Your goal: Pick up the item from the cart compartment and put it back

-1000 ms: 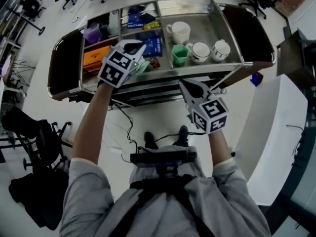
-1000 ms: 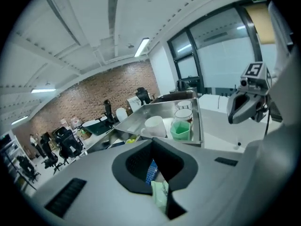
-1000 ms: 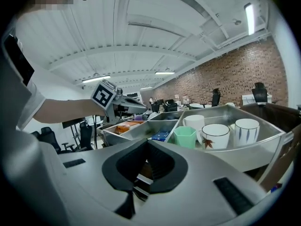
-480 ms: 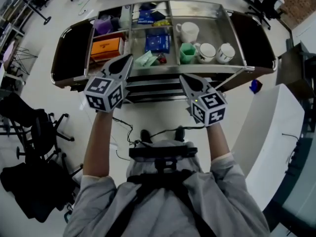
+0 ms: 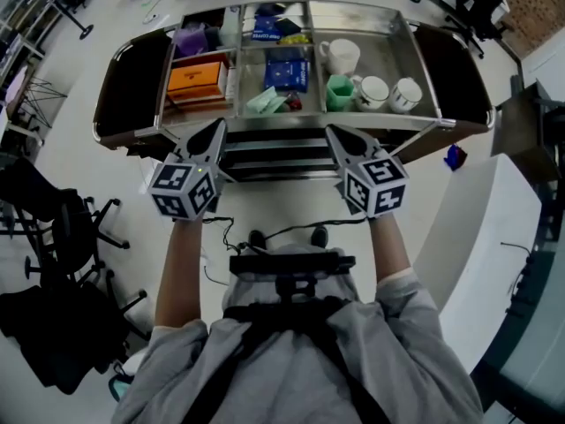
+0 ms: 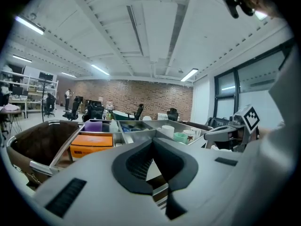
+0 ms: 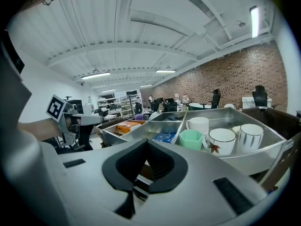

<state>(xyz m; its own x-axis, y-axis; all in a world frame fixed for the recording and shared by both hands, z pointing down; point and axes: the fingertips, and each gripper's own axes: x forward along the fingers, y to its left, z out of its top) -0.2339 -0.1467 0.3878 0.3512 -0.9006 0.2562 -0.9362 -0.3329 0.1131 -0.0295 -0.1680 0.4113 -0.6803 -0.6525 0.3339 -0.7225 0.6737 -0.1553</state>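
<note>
We hold our left claw (image 5: 215, 129) and right claw (image 5: 335, 134) just short of the cart (image 5: 388, 122), both closed tight on nothing. The pale green packet (image 5: 262, 104) lies in the middle compartment, beside a blue box (image 5: 285, 71)

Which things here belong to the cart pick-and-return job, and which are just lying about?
Job:
- cart
- its contents, any of which could be the item: orange box, blue packet, green cup, white mugs
- left gripper and right gripper, both shut and empty

Lying about:
- office chair
- floor cable
- blue object by the cart's right end
</note>
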